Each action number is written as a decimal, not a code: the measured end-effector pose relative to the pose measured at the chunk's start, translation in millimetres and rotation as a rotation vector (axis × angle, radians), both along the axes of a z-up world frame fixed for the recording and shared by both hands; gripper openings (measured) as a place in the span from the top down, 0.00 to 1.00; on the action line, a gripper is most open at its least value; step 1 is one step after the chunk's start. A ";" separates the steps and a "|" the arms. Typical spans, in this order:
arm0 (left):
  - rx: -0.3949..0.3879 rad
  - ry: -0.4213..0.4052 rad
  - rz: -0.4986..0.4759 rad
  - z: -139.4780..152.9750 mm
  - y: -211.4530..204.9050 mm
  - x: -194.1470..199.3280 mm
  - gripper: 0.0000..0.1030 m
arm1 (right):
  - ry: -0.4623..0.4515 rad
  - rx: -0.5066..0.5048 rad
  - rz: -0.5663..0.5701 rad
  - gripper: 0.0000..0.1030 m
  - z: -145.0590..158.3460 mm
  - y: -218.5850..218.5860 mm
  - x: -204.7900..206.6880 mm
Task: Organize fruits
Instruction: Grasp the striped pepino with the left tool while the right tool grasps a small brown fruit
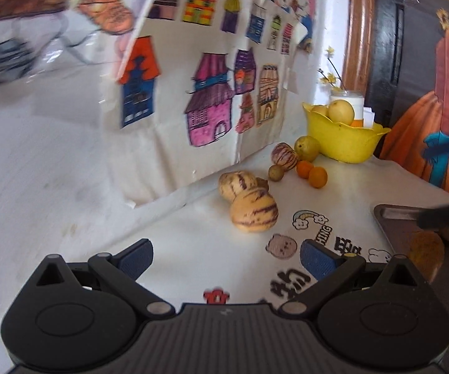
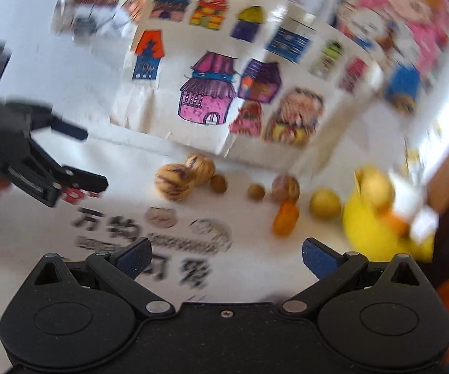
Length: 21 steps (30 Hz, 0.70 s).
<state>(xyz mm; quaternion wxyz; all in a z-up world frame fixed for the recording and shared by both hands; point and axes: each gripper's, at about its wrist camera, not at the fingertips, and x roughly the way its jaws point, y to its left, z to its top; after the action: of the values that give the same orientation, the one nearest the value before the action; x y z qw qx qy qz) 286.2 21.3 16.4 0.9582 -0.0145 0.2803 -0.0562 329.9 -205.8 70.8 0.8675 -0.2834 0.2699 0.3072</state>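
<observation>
Loose fruit lies on a white cloth: two striped melons [image 1: 253, 210] [image 2: 174, 181], a third striped one [image 1: 284, 155], a small brown fruit [image 1: 276, 172], two small oranges [image 1: 317, 177] [image 2: 285, 219] and a yellow-green fruit [image 1: 308, 148] [image 2: 325, 202]. A yellow bowl [image 1: 346, 138] [image 2: 377, 224] behind them holds pale yellow fruit. My left gripper [image 1: 226, 260] hovers open and empty short of the melons. It also shows open at the left of the right wrist view [image 2: 96, 159]. My right gripper [image 2: 227, 257] is open and empty above the printed cloth.
A paper wall of coloured house drawings [image 1: 208, 71] stands behind the fruit. A dark tray [image 1: 389, 218] with brown items lies at the right, a black tool over it. A white jar with yellow flowers [image 1: 353, 99] stands behind the bowl. The right wrist view is blurred.
</observation>
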 end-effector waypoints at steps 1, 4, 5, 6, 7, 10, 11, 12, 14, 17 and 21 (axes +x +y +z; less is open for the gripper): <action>0.006 -0.001 -0.005 -0.5 -1.2 6.0 0.00 | -0.015 -0.030 0.027 0.01 -3.2 5.9 9.4; 0.007 -0.005 -0.027 -2.4 -3.2 22.5 0.00 | -0.043 -0.103 0.081 0.03 -16.0 22.7 37.9; 0.002 -0.007 -0.037 -2.9 -3.6 27.1 0.00 | -0.052 -0.130 0.099 0.04 -21.4 28.9 48.7; -0.006 -0.009 -0.045 -3.3 -3.9 31.5 0.00 | -0.058 -0.147 0.108 0.07 -25.5 33.9 56.4; -0.012 -0.011 -0.053 -4.4 -3.7 35.0 0.00 | -0.062 -0.155 0.120 0.07 -29.2 38.4 65.7; -0.017 -0.016 -0.090 -7.5 -3.4 44.9 0.00 | -0.073 -0.163 0.163 0.11 -36.8 46.0 85.1; -0.015 -0.022 -0.104 -8.7 -3.2 47.5 0.00 | -0.078 -0.171 0.186 0.12 -38.7 49.6 90.1; -0.009 -0.024 -0.117 -10.3 -3.5 50.5 0.00 | -0.083 -0.182 0.215 0.13 -40.5 52.7 94.3; 0.007 -0.023 -0.144 -14.0 -4.8 55.7 0.01 | -0.093 -0.219 0.266 0.16 -46.1 61.0 103.9; 0.019 -0.019 -0.166 -19.1 -7.5 62.6 0.02 | -0.090 -0.274 0.305 0.24 -56.6 74.7 118.8; 0.000 -0.001 -0.172 -22.3 -7.6 70.4 0.07 | -0.072 -0.312 0.334 0.39 -67.8 91.5 134.6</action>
<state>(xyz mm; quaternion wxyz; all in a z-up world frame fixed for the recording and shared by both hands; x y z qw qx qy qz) 356.6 13.7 -5.9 0.9500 0.0098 0.2799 -0.1382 464.6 -114.3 3.0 0.7593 -0.4658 0.2322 0.3907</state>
